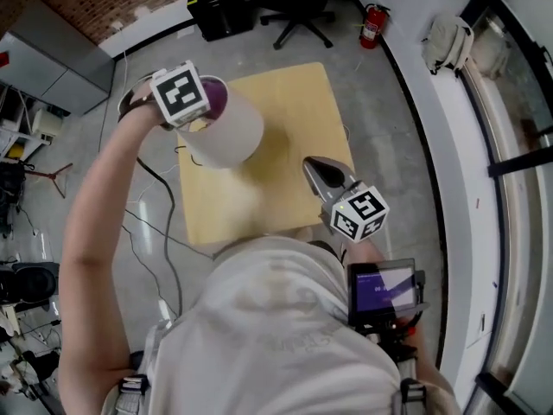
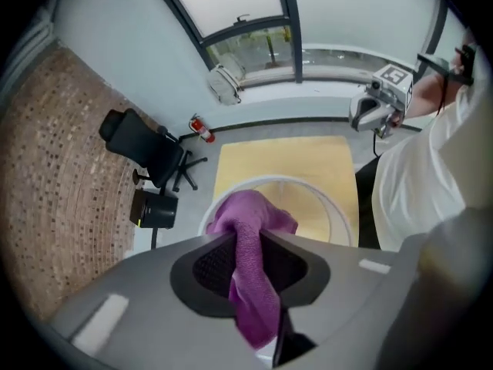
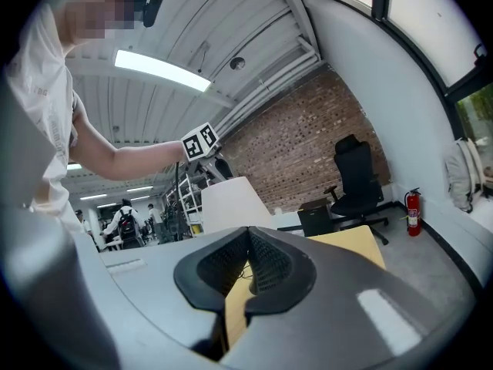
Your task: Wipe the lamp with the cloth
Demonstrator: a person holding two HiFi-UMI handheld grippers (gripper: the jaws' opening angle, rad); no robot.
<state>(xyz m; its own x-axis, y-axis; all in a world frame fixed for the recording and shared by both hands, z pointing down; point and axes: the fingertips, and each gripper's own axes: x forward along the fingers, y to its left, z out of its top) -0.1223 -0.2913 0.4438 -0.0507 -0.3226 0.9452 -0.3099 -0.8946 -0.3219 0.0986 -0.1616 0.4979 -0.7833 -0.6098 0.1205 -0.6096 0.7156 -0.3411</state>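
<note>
Left hand-held gripper (image 2: 246, 236) clamps purple cloth (image 2: 248, 213) over lamp (image 1: 226, 130); right hand-held gripper (image 3: 247, 233) closed, empty

Daylight from the windows (image 2: 231, 6) and a ceiling strip light (image 3: 162, 72), which burned out to white in the right gripper view, lit the room brightly and evenly. The white lampshade (image 1: 229, 132) looked slightly washed out, and no hard shadow showed on the table (image 1: 294, 119). Both gripper views were strongly fisheye, with straight lines bowed and the corners falling to black, and the jaws close to each lens were soft and smeared, while the head view stayed fairly sharp.
</note>
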